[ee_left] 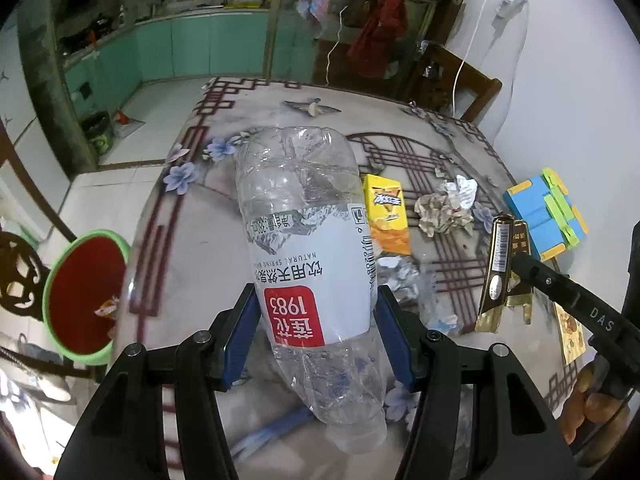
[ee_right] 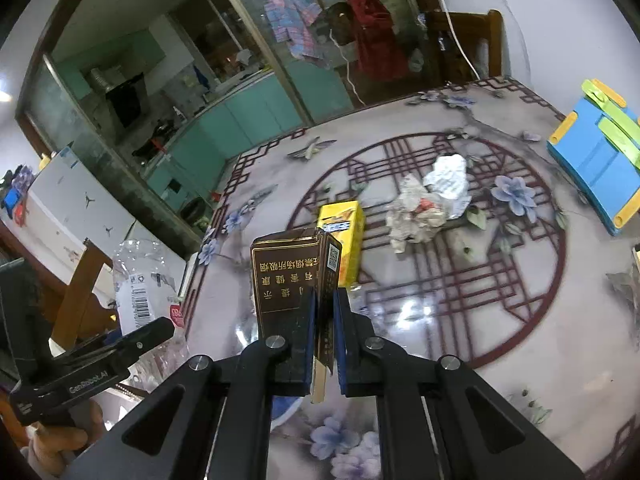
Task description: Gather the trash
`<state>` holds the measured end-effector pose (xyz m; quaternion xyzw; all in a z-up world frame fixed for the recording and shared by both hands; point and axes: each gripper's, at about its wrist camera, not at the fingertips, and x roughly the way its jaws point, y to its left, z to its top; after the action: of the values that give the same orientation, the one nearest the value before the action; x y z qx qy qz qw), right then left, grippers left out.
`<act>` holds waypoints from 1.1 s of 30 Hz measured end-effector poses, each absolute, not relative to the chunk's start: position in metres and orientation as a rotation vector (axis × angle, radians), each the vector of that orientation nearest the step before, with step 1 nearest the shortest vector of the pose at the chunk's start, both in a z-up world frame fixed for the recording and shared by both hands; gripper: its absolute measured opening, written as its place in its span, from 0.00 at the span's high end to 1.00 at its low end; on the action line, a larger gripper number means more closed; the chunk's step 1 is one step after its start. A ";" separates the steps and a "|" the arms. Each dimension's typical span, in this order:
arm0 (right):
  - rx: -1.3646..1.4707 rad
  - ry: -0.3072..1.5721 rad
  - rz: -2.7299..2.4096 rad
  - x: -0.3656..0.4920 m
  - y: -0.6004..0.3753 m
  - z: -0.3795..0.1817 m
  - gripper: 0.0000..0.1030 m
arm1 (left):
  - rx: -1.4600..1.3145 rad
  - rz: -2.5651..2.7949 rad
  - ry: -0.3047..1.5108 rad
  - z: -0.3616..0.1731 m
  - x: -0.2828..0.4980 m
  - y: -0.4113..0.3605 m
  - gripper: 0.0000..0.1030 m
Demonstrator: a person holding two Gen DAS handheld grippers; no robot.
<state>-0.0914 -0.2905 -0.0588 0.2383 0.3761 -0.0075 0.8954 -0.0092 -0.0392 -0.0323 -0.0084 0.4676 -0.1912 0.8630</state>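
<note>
Left gripper (ee_left: 316, 332) clamps a plastic bottle (ee_left: 308, 256) (crumpled); right gripper (ee_right: 324, 344) pinches a cigarette pack (ee_right: 288, 280).

We see a clear, crinkled plastic water bottle (ee_left: 308, 248) with a glossy label, a shiny brown-and-gold cardboard cigarette pack (ee_right: 296, 280), rough crumpled paper (ee_right: 416, 216), a glossy tabletop (ee_right: 500, 320), and matt black gripper fingers (ee_left: 236, 340).

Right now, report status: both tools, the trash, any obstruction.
Left tool clamped on crushed clear bottle. Right tool shut on flattened brown carton. Yellow box and crumpled paper on table. Red bin beside table, path open.
</note>
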 end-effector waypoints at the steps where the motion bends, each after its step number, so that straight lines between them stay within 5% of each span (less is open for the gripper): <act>1: 0.492 0.782 -0.015 -0.090 -0.286 -0.059 0.93 | -0.020 -0.402 0.980 -0.033 -0.009 -0.036 0.45; 33: 0.428 0.796 0.016 -0.049 -0.172 -0.045 0.93 | -0.079 -0.385 1.004 -0.043 0.023 0.064 0.45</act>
<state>-0.0490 -0.1724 -0.0450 0.2068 0.3845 0.0079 0.8996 0.0227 0.0642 -0.0430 -0.0374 0.4780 -0.1831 0.8582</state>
